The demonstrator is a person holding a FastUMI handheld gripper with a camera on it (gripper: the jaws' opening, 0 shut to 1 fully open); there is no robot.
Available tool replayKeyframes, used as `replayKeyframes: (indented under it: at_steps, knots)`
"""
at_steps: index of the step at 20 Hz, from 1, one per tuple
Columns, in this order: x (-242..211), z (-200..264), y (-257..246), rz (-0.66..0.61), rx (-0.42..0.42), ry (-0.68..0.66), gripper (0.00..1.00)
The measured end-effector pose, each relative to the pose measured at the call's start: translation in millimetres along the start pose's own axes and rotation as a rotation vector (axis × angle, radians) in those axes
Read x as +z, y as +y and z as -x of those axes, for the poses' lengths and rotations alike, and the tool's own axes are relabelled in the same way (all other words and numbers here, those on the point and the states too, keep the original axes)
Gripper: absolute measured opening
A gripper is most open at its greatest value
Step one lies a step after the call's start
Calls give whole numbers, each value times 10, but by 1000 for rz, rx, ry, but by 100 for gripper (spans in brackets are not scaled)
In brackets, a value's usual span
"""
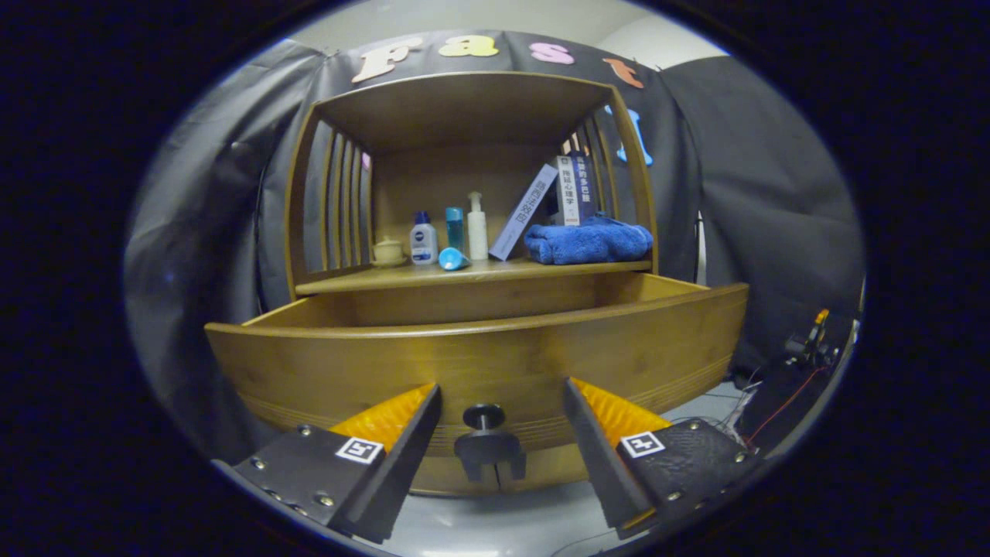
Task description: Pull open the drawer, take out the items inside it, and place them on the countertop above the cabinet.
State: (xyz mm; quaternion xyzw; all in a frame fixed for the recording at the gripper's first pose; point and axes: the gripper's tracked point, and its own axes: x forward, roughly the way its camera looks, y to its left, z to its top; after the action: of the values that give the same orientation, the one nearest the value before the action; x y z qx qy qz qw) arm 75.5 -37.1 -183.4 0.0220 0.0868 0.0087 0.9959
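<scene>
just ahead, drawer (495,348) knob (484,417), jaws spread

the gripper (501,394) sits low in the frame, centred, pointing straight ahead and level. its two fingers stand wide apart, one at lower left (402,433), one at lower right (599,437), each slanting inward toward its tip. nothing is clamped between them; both inner faces are bare. each finger base carries a small square marker, the left (360,450) and the right (643,444).
</scene>
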Motion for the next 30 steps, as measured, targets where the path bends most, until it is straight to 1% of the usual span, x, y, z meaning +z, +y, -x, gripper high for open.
replayKeyframes:
  at_steps: [3,4,5,6,11,15,16,18,19,21,23,26,30]
  knots:
    - [-14,-427,78,-97,63,14,97]
    - [-51,-603,110,-137,82,37,98]
    - [-26,-733,128,-169,85,41,98]
    - [-37,-854,143,-162,87,47,99]
    - [112,-1292,194,9,74,-41,99]
    - [215,-1508,223,192,57,-75,99]
    - [222,-1526,215,217,50,-86,99]
    - [274,-1468,207,274,30,-106,99]
    - [275,-1451,182,314,11,-92,99]
    - [370,-1338,258,363,11,-97,100]
    - [486,-1161,378,364,32,-107,98]
    - [758,-771,621,323,80,-133,98]
    - [1182,-228,761,320,93,-163,98]
